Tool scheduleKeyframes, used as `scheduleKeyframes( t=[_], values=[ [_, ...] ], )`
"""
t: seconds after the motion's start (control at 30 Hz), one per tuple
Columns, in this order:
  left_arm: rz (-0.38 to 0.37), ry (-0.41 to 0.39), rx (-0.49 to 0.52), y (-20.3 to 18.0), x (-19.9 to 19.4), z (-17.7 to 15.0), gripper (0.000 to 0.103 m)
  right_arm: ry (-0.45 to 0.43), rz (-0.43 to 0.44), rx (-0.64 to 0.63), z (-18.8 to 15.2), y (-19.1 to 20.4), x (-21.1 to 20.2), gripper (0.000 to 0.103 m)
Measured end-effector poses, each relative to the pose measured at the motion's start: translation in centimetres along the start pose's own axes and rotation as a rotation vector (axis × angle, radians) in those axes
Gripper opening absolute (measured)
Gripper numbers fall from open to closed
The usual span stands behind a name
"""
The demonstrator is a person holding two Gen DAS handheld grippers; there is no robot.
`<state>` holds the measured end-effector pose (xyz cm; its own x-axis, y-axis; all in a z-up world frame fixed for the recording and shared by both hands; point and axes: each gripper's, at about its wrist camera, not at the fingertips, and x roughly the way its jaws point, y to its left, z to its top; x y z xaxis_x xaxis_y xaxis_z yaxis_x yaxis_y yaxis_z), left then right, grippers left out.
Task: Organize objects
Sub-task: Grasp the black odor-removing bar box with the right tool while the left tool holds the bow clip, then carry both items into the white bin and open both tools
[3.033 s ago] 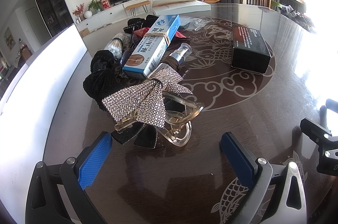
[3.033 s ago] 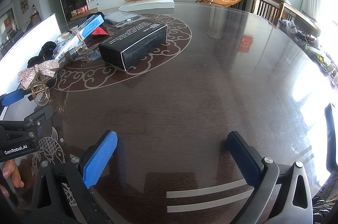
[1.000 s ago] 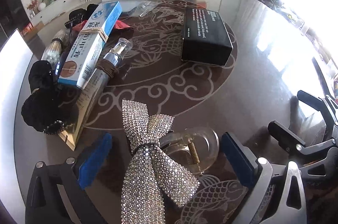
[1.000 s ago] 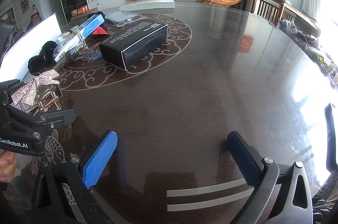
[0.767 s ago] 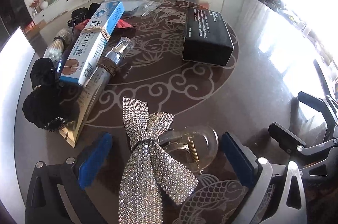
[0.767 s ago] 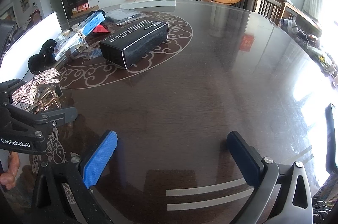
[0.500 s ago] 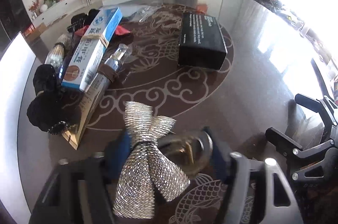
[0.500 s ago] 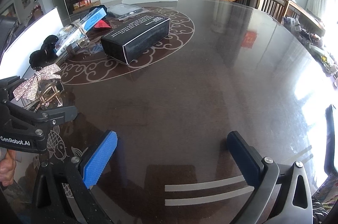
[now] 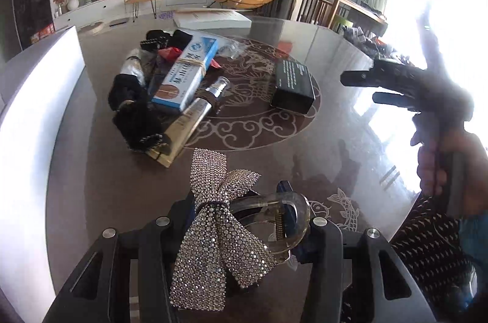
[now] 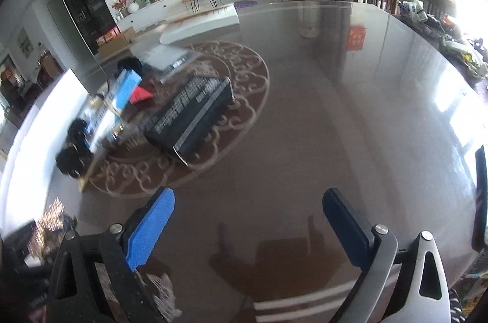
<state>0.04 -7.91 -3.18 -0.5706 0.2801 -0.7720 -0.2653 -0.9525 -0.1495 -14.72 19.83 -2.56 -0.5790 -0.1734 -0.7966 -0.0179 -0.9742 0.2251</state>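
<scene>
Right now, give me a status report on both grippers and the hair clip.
Left gripper shut on rhinestone bow hair clip. Right gripper empty, jaws closing. Nothing blocking.

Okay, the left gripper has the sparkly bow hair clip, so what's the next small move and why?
Probably carry it clear of the pile before setting it down. The left gripper is shut on the rhinestone bow on a clear plastic claw clip, held above the dark glossy table. The right gripper holds nothing, its jaws closing slightly. No container is visible, so the destination is unclear.
</scene>
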Motion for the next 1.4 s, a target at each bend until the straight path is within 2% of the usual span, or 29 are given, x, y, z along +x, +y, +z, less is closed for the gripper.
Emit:
scheduleKeyframes(
  t=[0.07,0.17,0.2,0.27,0.33,0.37,0.4,0.43,0.5,0.57,0.7,0.8,0.87,0.97,1.07,1.17,1.2,1.23,1.27,1.33,1.4],
  values=[
    [0.008,-0.029,-0.025,1.2,-1.5,-0.1,0.048,0.037,0.010,0.050,2.9,0.8,1.3,0.098],
    [0.019,-0.049,-0.052,2.5,-3.1,-0.6,0.048,0.164,-0.006,0.046,5.8,3.6,5.0,0.098],
    [0.023,-0.052,-0.056,2.7,-3.5,-0.8,0.048,0.184,-0.045,0.024,6.4,5.0,6.2,0.098],
    [0.030,-0.058,-0.062,3.2,-4.4,-1.3,0.048,0.210,-0.186,-0.004,6.4,6.4,7.9,0.098],
    [0.033,-0.064,-0.067,3.6,-5.3,-1.6,0.048,0.240,-0.221,0.001,6.1,6.9,9.5,0.098],
    [0.035,-0.068,-0.071,3.9,-5.8,-1.7,0.048,0.232,-0.177,0.021,6.0,6.9,9.7,0.090],
    [0.037,-0.074,-0.075,4.2,-6.4,-1.8,0.048,0.222,-0.133,0.035,6.0,6.8,9.7,0.067],
    [0.039,-0.083,-0.082,4.6,-7.0,-1.7,0.048,0.221,-0.131,0.034,5.9,6.7,9.4,0.061],
    [0.042,-0.102,-0.106,5.7,-8.3,-1.6,0.048,0.201,-0.147,0.001,5.7,6.5,8.7,0.059],
    [0.049,-0.120,-0.145,7.4,-9.6,-1.3,0.048,0.203,-0.127,-0.011,4.8,5.6,7.9,0.059],
    [0.091,-0.156,-0.228,11.4,-12.2,-0.5,0.048,0.232,0.043,0.081,3.0,3.4,5.4,0.059],
    [0.143,-0.186,-0.274,14.6,-14.3,-0.1,0.048,0.246,0.174,0.129,2.2,4.0,3.4,0.059],
    [0.207,-0.195,-0.290,16.7,-15.4,-0.2,0.048,0.244,0.255,0.117,2.2,6.6,2.0,0.059],
    [0.311,-0.183,-0.319,19.9,-16.7,-0.9,0.048,0.240,0.419,0.082,2.8,12.8,-0.4,0.059],
    [0.379,-0.162,-0.375,23.4,-17.4,-1.7,0.048,0.241,0.598,-0.034,3.1,22.3,-2.9,0.059],
    [0.431,-0.121,-0.435,26.6,-17.3,-2.6,0.050,0.271,0.732,-0.185,2.2,32.6,-4.5,0.059],
    [0.442,-0.091,-0.453,27.4,-17.0,-2.9,0.054,0.283,0.754,-0.231,1.6,35.5,-4.7,0.059],
    [0.458,-0.060,-0.473,28.3,-16.7,-3.2,0.069,0.291,0.770,-0.282,0.8,38.8,-4.6,0.059],
    [0.492,-0.047,-0.500,28.6,-16.6,-3.5,0.079,0.291,0.768,-0.313,0.3,40.6,-4.4,0.060],
    [0.511,-0.066,-0.531,28.8,-17.0,-4.0,0.079,0.300,0.719,-0.382,-0.9,44.2,-3.3,0.061],
    [0.489,-0.091,-0.542,28.3,-17.4,-4.3,0.080,0.304,0.719,-0.371,-1.2,44.5,-2.6,0.066]
  ],
)
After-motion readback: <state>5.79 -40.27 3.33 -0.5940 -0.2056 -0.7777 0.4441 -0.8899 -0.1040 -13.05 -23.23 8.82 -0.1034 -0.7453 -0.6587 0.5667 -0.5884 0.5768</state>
